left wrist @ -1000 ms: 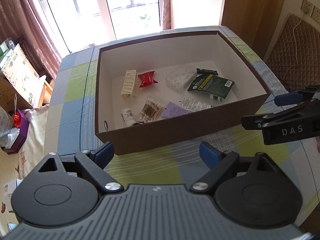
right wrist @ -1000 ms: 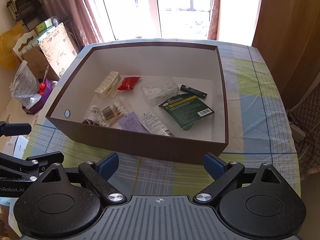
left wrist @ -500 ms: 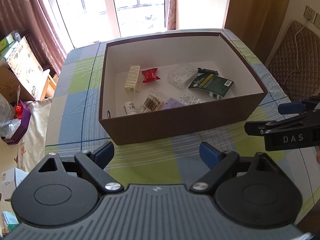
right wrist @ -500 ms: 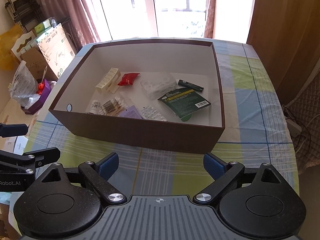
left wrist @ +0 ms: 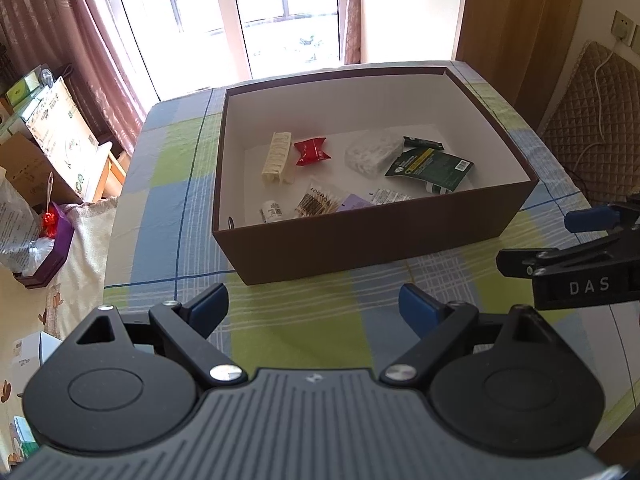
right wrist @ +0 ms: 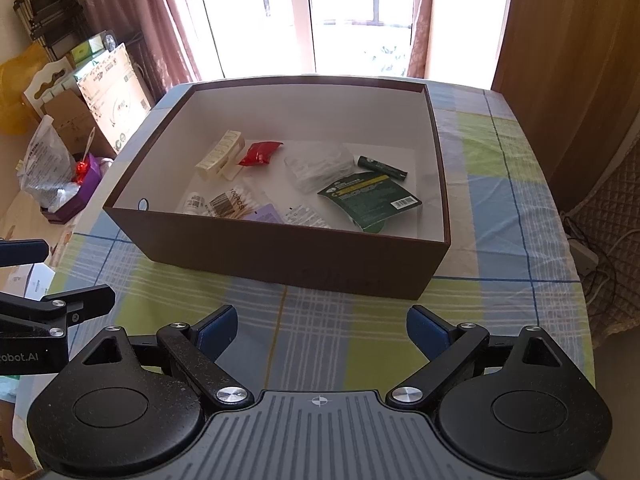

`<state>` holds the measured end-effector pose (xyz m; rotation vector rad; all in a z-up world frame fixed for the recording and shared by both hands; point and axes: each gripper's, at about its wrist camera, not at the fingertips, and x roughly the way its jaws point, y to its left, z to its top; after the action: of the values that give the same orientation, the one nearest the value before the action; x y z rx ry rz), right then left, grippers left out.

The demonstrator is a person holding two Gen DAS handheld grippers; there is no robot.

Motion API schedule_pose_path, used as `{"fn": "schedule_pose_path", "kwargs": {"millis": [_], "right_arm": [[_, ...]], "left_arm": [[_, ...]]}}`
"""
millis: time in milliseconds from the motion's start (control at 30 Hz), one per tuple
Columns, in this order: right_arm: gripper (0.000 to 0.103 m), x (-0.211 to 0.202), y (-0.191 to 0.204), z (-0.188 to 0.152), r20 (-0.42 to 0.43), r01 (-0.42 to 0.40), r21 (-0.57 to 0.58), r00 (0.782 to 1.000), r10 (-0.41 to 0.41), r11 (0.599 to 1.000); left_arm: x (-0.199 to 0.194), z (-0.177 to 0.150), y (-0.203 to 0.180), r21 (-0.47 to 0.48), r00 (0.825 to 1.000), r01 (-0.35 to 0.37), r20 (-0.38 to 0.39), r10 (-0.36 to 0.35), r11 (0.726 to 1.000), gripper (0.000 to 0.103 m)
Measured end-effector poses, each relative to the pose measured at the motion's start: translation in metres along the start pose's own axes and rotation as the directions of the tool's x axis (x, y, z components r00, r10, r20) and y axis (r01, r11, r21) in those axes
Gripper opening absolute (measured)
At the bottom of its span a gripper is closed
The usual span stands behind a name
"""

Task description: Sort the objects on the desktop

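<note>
Left tongs (left wrist: 314, 306) and right tongs (right wrist: 322, 330) low over the near edge of the worktop (right wrist: 304, 344), side by side, blue pads spread wide apart on both, nothing between them. Probably a rest pose, clear of the box, since nothing loose shows on the checked cloth of green, blue and white.

Beyond, at the middle of the worktop, a large brown cardboard box (right wrist: 288, 260), lidless, white inside, straight walls, a small round hole in its left wall. All sortable objects down on its floor, apparently gathered there so the cloth stays bare.

Against the near wall: a small white bottle (right wrist: 194, 203), a clear crinkly packet of cotton swabs (right wrist: 236, 204), a flat lilac sachet (right wrist: 267, 213), a printed white sachet (right wrist: 308, 216).

Farther in: a flat dark green card pack (right wrist: 370, 196) with a barcode, partly over a translucent plastic pack (right wrist: 320, 164); a slim dark tube (right wrist: 382, 168) toward the right wall; a cream ribbed strip (right wrist: 220, 155); a glossy red wrapper (right wrist: 260, 153).

Beyond the far edge, bright windows and curtains.
</note>
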<state>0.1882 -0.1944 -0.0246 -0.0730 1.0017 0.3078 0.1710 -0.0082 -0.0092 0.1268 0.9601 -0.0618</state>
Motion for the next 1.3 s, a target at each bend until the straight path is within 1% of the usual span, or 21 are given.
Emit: {"fn": "schedule_pose_path", "kwargs": {"millis": [867,1300], "right_arm": [[0.096,-0.012,0.01,-0.009,0.019,0.01,-0.002,1.0,-0.01,1.0],[0.096,-0.013,0.015,-0.006,0.027,0.003,-0.016,1.0,-0.003,1.0]], "left_arm": [[-0.012,-0.009,0.001,0.002,0.999,-0.006,0.035,0.006,1.0,0.09],[-0.016,-0.007,0.001,0.007,0.998,-0.017,0.053,0.016,1.0,0.092]]}}
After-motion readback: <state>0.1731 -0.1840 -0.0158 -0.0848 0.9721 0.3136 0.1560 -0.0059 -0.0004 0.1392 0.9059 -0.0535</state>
